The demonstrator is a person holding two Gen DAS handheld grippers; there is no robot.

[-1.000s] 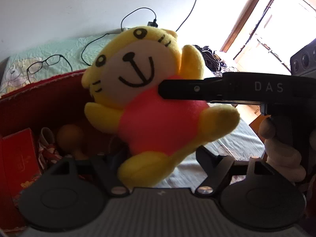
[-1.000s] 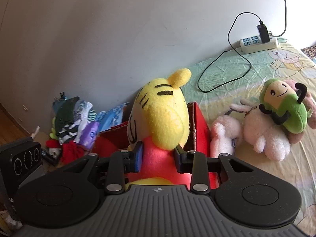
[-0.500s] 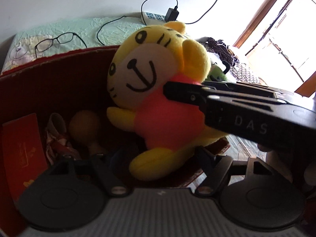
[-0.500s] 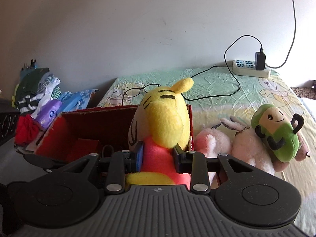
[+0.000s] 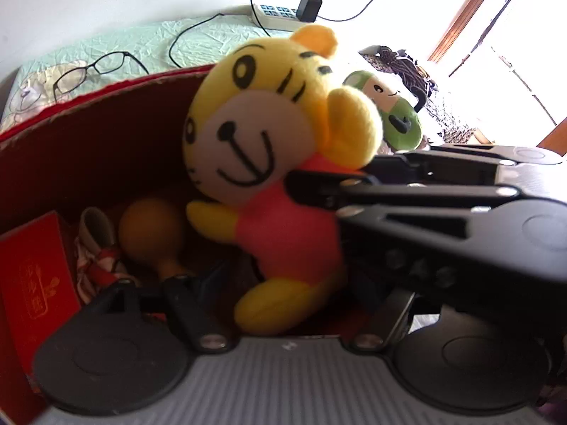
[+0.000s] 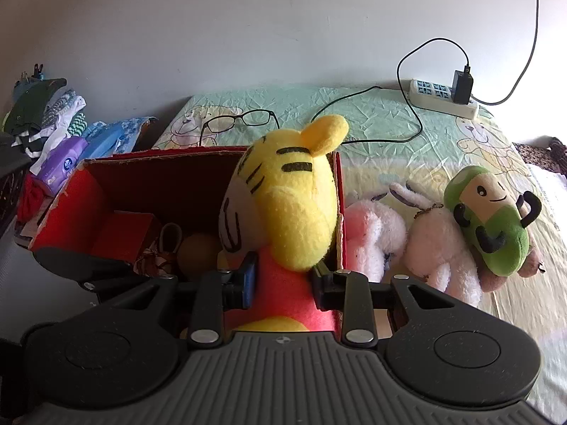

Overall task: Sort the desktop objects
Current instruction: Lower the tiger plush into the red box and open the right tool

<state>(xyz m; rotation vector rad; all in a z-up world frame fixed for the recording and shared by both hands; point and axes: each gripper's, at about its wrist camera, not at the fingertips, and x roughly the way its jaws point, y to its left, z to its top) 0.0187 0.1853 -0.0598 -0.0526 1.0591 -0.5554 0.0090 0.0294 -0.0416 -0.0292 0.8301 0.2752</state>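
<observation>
Sitting between right claw fingers: tiger plush

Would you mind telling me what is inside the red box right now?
In the red box lie a red packet, a small shoe and a wooden gourd. The tiger toy hides the right side.

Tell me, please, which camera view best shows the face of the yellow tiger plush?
The left wrist view: the yellow tiger plush faces it, eyes, nose and smile visible. The right wrist view shows only the back of its head, with the right gripper clamping its red body.
</observation>
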